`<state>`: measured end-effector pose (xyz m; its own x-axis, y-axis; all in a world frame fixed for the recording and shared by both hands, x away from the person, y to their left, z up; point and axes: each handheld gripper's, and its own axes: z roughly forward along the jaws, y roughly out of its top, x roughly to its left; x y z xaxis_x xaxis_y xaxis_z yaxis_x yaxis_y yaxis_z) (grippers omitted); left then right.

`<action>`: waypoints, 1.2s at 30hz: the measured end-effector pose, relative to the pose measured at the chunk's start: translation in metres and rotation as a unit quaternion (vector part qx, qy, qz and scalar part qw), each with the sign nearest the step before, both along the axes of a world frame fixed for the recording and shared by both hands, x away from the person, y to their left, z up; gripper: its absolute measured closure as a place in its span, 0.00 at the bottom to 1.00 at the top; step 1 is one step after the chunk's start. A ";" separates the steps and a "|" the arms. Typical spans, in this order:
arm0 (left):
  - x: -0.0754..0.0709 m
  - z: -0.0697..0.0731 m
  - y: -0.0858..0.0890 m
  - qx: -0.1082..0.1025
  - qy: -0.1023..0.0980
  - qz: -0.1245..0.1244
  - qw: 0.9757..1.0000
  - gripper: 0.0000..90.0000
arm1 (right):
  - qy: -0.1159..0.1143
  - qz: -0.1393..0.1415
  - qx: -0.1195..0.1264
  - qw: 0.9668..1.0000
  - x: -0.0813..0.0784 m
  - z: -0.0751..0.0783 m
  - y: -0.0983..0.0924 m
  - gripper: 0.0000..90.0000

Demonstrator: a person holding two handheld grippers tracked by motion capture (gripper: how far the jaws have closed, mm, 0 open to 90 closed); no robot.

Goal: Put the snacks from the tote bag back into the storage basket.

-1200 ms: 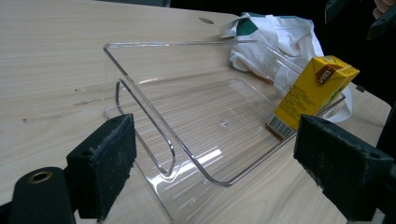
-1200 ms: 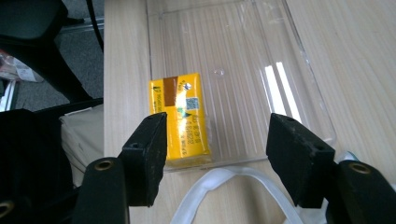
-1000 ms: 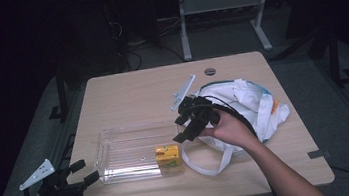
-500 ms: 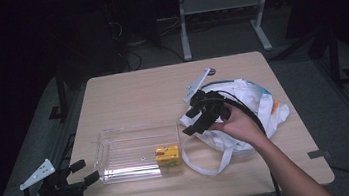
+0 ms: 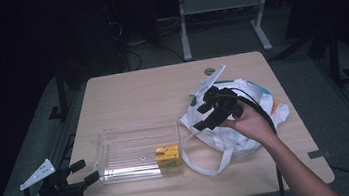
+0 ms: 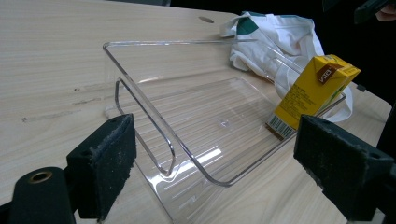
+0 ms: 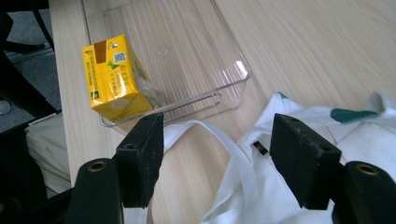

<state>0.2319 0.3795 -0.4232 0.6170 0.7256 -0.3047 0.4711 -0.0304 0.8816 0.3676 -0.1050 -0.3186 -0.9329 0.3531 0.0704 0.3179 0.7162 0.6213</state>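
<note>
On the pale wooden table (image 5: 136, 92), noted first the crumpled white cloth bag (image 5: 233, 140) at the right, with its loop handles trailing toward the near edge. Left of it, and touching one handle, found the clear plastic tray (image 5: 116, 133), lying flat and bare except for one item.

Then the right gripper (image 5: 202, 115): had swung away from the tray's right end over the last second and hung above the bag's left part, tilted down toward the cloth. Had just been opening its jaws to roughly half their spread. Held nothing; in the right gripper view, saw only bag fabric and a handle below the gap, with neither pad pressing on them.

At the near left corner, off the table's edge, kept the left gripper (image 5: 85, 172) parked where it had been, pointed along the tray. Jaws wide apart and empty, clear of the tray's left end wall.

Smallest, the yellow drink carton (image 5: 167, 155): stood upright in the tray's near right corner, close against the right end wall, free of both grippers. Unmoved across the three high views.

Judged from this: carton's delivery finished, and the right hand returning to the bag, probably for another item. Could not tell from these pictures whether anything remained inside the bag.
</note>
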 end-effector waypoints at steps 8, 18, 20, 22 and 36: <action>0.000 0.000 0.000 0.001 0.000 0.000 1.000 0.14 | 0.000 -0.015 0.002 1.000 -0.001 -0.002 -0.014 0.39; 0.000 0.000 0.000 0.001 0.000 0.000 1.000 0.14 | 0.001 -0.026 0.001 1.000 -0.002 -0.004 -0.024 0.39; 0.000 0.000 0.000 0.001 0.000 0.000 1.000 0.14 | 0.004 -0.032 0.004 0.999 -0.003 -0.004 -0.027 0.39; 0.000 0.000 0.000 0.001 0.000 0.000 1.000 0.14 | 0.005 -0.036 0.005 0.999 -0.004 -0.004 -0.030 0.39; 0.000 0.000 0.000 0.002 0.002 0.000 1.000 0.14 | 0.013 -0.062 0.012 0.998 -0.008 -0.012 -0.053 0.39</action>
